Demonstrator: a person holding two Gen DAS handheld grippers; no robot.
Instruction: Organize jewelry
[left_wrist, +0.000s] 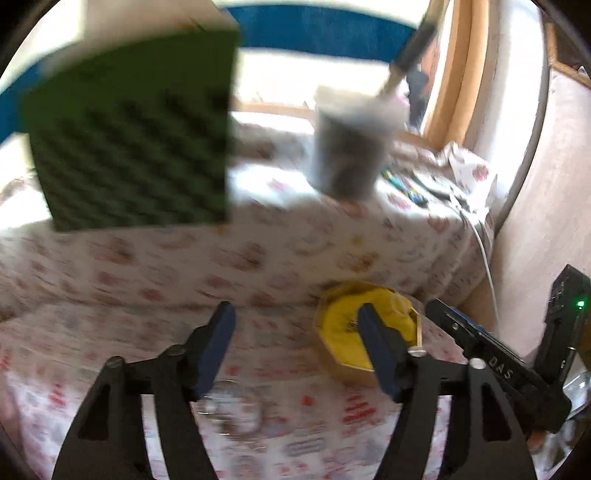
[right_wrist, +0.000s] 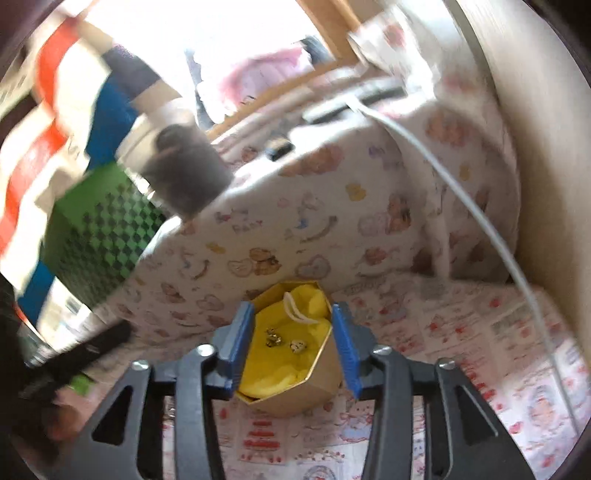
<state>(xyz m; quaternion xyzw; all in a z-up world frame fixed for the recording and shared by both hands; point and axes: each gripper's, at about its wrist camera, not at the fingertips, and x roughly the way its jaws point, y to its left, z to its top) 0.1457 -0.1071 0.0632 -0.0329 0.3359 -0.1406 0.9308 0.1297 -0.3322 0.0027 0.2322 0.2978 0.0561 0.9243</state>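
R gripper (right_wrist: 291, 349) hangs over the small octagonal gold-card box w/ yellow fabric lining (right_wrist: 284, 354); blue-padded fingers (right_wrist: 240, 343) spread wide, released, nothing between them but air. Box sits on the printed pink-and-white bedsheet (right_wrist: 480, 354), framed by the two pads, at approx 12 o'clock from the fingertips, just below them. Cannot tell if pads touch the box walls; looks like apart.

Inside box: two small gold-tone jewelry pieces (right_wrist: 274, 338), prob. earrings, lying on the lining near centre, one at 9 o'clock of the other, near each other. A white cord loop (right_wrist: 295, 314) lies at 12 o'clock of them. Pieces too small to read a long axis. Box's long axis runs roughly 12–6 in R wrist view, open top up.

L gripper (left_wrist: 295, 334) also released, fingers wide. Same box (left_wrist: 354, 332) at its 2 o'clock, partly behind the R-side pad. On the sheet at 6–7 o'clock betw. its fingers: blurred metal rings, maybe bangles (left_wrist: 236, 406); cannot tell more.

Judgement: R is nearer the box; L nearer the loose rings. Next move likely turns on L dropping to those rings, then carrying toward 2 o'clock.
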